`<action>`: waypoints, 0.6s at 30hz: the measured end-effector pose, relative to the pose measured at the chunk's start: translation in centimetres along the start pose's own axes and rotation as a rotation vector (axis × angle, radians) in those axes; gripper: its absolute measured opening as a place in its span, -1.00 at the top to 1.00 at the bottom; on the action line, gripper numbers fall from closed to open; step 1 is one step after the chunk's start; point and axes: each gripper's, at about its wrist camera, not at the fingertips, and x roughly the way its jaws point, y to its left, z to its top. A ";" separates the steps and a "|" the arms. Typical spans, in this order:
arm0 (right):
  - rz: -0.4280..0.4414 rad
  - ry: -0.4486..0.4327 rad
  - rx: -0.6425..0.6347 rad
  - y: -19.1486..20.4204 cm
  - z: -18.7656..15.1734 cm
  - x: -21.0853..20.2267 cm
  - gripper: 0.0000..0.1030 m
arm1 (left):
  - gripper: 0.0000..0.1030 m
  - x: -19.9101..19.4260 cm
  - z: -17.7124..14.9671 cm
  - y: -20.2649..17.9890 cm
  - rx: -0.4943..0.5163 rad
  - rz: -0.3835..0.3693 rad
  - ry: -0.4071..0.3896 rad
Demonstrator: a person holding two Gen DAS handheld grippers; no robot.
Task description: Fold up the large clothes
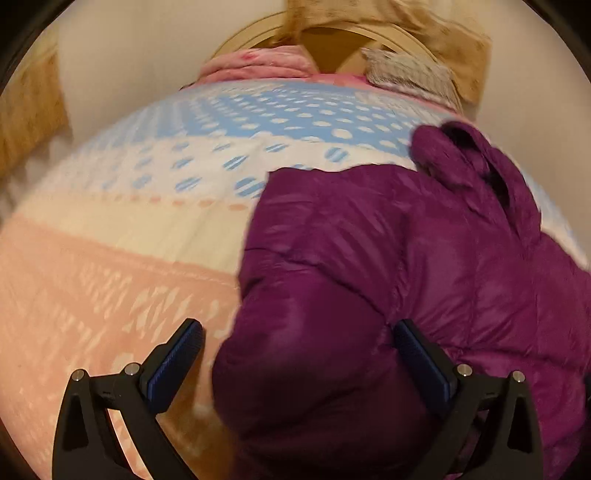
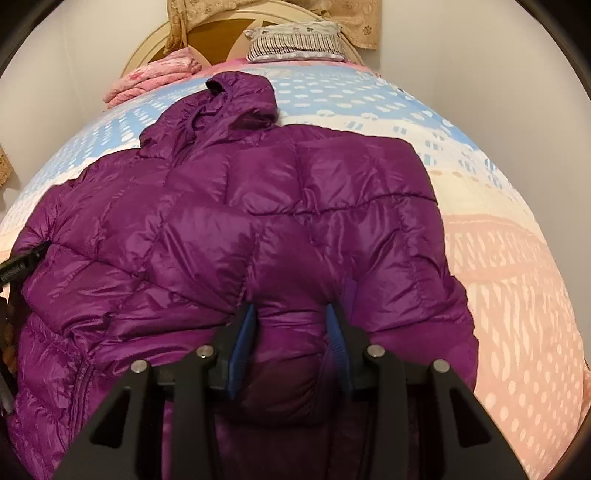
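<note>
A shiny purple puffer jacket [image 2: 258,192] lies spread on the bed, its hood [image 2: 240,96] towards the headboard. In the right wrist view my right gripper [image 2: 291,310] is shut on a puffed fold of the jacket at its near edge, blue pads pressing both sides. The left wrist view is blurred. In it the jacket [image 1: 388,240] fills the right half, and my left gripper [image 1: 297,326] stands wide open over a rounded bulge of its near left part. The left gripper's pads are apart from the fabric.
The bedspread [image 2: 498,258] is patterned in blue, cream and pink. A striped pillow [image 2: 295,44] and a folded pink blanket [image 2: 155,79] lie by the round headboard [image 2: 221,33]. White walls close in on both sides. A black object [image 2: 22,262] enters at the left edge.
</note>
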 end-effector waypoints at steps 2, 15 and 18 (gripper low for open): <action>0.009 0.002 0.001 -0.1 -0.1 0.0 0.18 | -0.98 0.0 -0.2 0.1 -0.001 -0.006 0.013; 0.059 -0.055 -0.003 2.5 10.6 -2.4 -0.65 | -0.98 -2.8 1.7 -0.6 0.012 -0.018 -0.076; 0.061 -0.032 -0.032 4.4 15.1 0.9 -0.61 | -0.98 -3.6 3.8 -0.5 -0.007 -0.058 -0.110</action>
